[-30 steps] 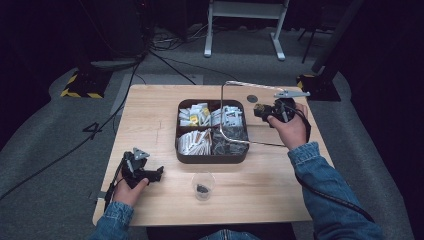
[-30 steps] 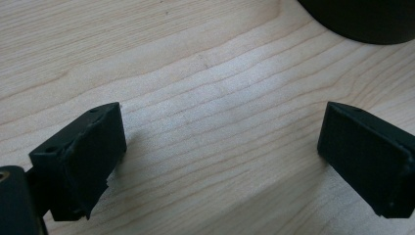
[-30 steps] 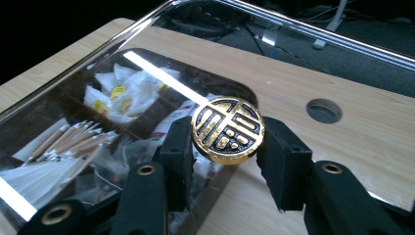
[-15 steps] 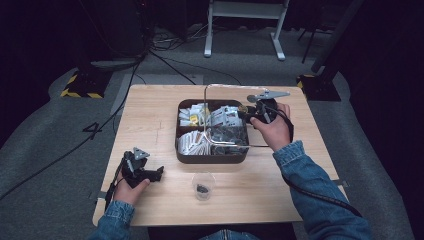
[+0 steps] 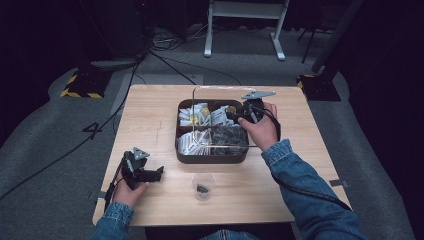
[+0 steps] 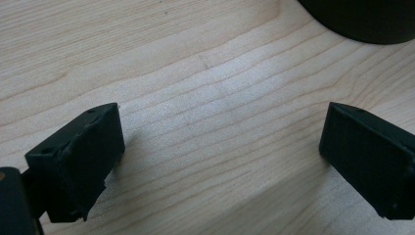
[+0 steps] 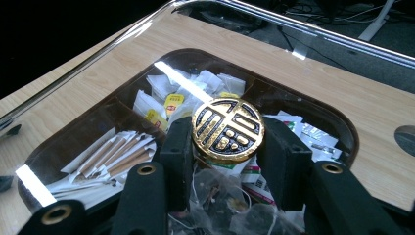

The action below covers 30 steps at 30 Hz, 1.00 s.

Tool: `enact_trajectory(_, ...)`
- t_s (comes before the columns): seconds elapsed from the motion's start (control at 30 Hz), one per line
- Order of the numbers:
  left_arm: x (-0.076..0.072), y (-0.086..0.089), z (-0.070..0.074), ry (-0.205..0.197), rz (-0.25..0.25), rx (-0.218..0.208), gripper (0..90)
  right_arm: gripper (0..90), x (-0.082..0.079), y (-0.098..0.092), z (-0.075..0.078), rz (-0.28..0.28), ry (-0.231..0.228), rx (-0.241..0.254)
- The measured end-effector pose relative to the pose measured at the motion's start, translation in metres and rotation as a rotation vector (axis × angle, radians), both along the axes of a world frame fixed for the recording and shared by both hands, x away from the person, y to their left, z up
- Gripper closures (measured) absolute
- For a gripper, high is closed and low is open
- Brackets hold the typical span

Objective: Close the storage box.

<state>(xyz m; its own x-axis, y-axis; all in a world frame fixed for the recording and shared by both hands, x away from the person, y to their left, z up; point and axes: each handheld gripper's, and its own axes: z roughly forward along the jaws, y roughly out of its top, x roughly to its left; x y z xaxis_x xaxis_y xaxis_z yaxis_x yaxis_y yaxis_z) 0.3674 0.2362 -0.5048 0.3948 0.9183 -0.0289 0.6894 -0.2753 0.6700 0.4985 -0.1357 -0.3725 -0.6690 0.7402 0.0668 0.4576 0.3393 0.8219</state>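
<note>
The right gripper point(image 7: 226, 147) clamped the gold knob point(image 7: 228, 129) of the clear lid point(image 5: 220, 117), likely rigid, slippery, breakable, best held there.

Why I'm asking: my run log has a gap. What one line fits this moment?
right gripper: shut on gold knob | clear lid: held over tray | left gripper: open, empty, above table | cup: untouched

Cup point(image 5: 202, 185) stands before tray point(image 5: 212, 156), probably apart.
</note>
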Motion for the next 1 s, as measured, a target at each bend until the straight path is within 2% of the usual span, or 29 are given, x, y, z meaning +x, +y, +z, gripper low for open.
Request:
enact_trajectory(0.17, 0.001, 0.0, 0.0, -0.001, -0.001, 0.006, 3.1, 58.7, 0.001, 0.014, -0.008, -0.041, -0.028, -0.021)
enact_trajectory(0.53, 0.002, 0.0, 0.0, -0.002, -0.002, 0.002, 2.6, 58.7, 0.004, 0.044, -0.028, -0.034, 0.001, -0.038)
enact_trajectory(1.0, 0.002, 0.0, 0.0, 0.001, -0.001, 0.001, 2.5, 58.7, 0.005, 0.055, -0.047, -0.043, 0.008, -0.1)
